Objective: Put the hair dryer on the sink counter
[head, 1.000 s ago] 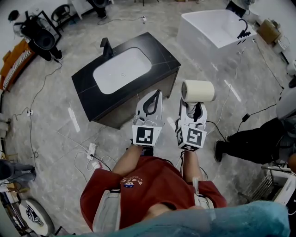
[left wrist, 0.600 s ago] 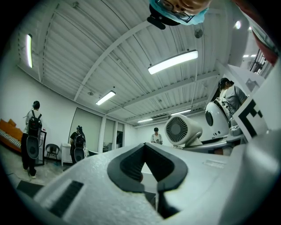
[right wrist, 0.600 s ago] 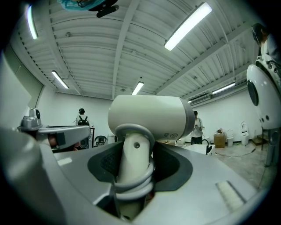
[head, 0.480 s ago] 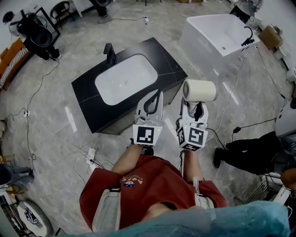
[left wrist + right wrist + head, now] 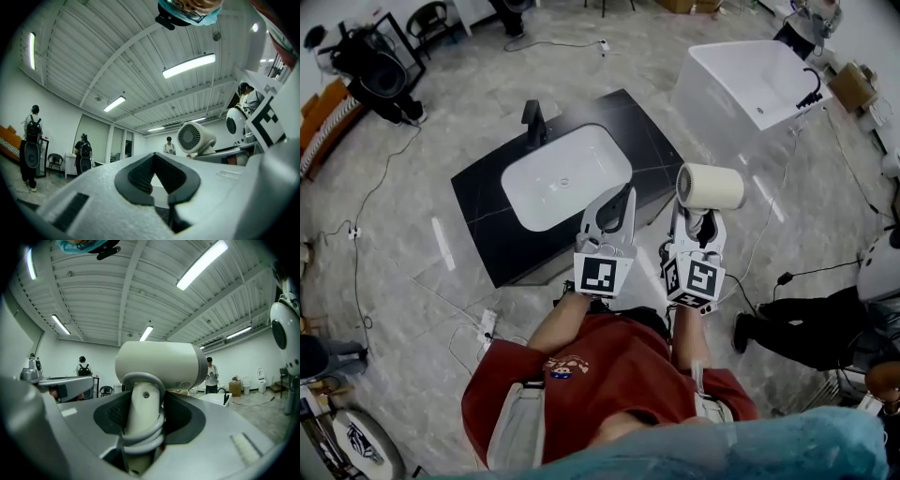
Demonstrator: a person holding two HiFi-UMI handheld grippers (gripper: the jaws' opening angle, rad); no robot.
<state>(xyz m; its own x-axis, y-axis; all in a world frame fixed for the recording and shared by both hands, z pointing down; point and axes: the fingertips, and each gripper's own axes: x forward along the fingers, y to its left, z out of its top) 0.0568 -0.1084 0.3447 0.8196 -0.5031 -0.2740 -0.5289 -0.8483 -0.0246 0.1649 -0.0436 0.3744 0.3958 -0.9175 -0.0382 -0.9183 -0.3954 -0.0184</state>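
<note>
A cream hair dryer [image 5: 710, 187] stands upright in my right gripper [image 5: 697, 218], whose jaws are shut on its cord-wrapped handle [image 5: 142, 414]. The barrel [image 5: 159, 364] points sideways above the jaws. My left gripper [image 5: 624, 194] is beside it, shut with nothing between its pads [image 5: 140, 176]; from there the dryer's grille [image 5: 190, 137] shows at the right. The black sink counter [image 5: 487, 202] with a white basin [image 5: 565, 178] and black faucet [image 5: 532, 120] lies just ahead of both grippers, the left one's tip over its near right corner.
A white bathtub [image 5: 748, 80] stands at the back right. Cables [image 5: 389, 178] and a power strip [image 5: 485, 307] lie on the grey floor at the left. A person in dark clothes [image 5: 811, 323] is at the right. Black equipment [image 5: 375, 70] stands at the far left.
The sink counter has drawn closer and lower in the head view as the person walks toward it. Both grippers keep their pose, the dryer still held.
</note>
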